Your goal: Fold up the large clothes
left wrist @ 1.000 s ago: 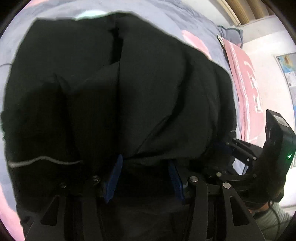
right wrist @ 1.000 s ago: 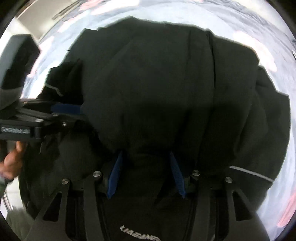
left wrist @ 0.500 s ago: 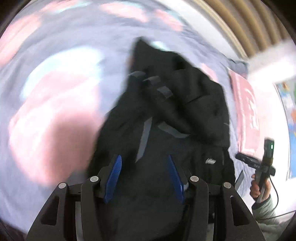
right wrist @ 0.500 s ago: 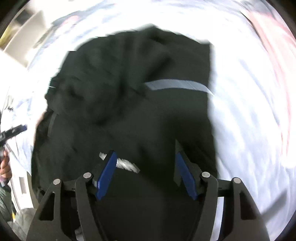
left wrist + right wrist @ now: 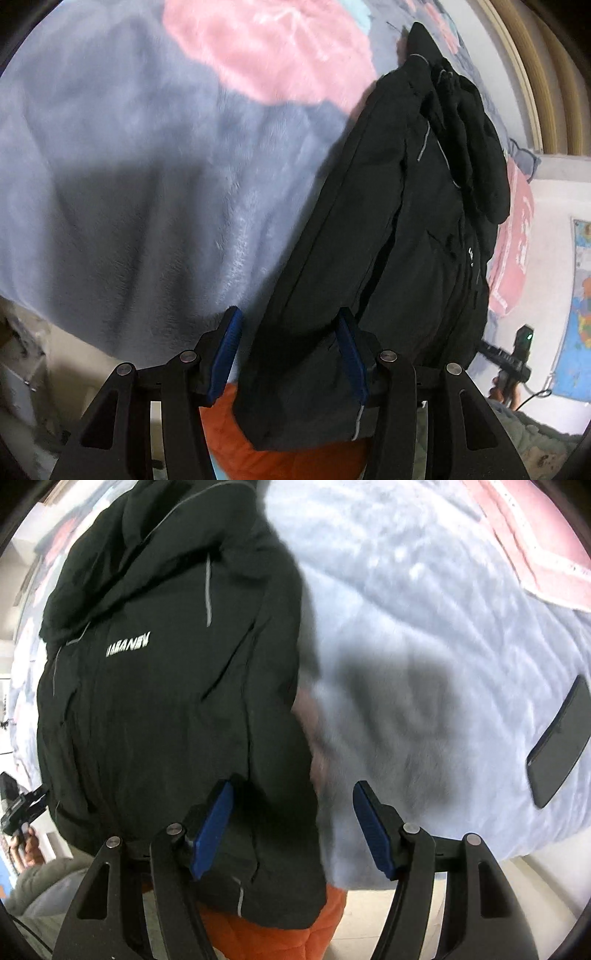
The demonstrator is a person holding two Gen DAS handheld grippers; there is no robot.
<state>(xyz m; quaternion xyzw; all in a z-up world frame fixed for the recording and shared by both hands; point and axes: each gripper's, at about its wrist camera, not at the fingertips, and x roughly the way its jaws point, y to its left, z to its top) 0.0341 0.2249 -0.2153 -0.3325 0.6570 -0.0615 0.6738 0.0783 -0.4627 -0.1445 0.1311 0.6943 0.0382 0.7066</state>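
A black jacket (image 5: 413, 236) with grey piping and a white chest logo lies spread lengthwise on a fluffy blue-and-pink blanket (image 5: 147, 166); its hem hangs over the near bed edge. It also shows in the right wrist view (image 5: 166, 686). My left gripper (image 5: 290, 354) is open, its blue pads either side of the jacket's left hem corner. My right gripper (image 5: 291, 827) is open over the right hem edge. Neither holds the cloth.
A dark phone (image 5: 559, 742) lies on the blanket at the right. An orange quilted garment (image 5: 273, 930) shows below the hem. A pink pillow (image 5: 513, 243) and a wall map (image 5: 576, 317) are at the far right.
The jacket was bunched up close in both grippers; it has been flung out flat onto the bed. Both grippers have pulled back to the hem and opened.
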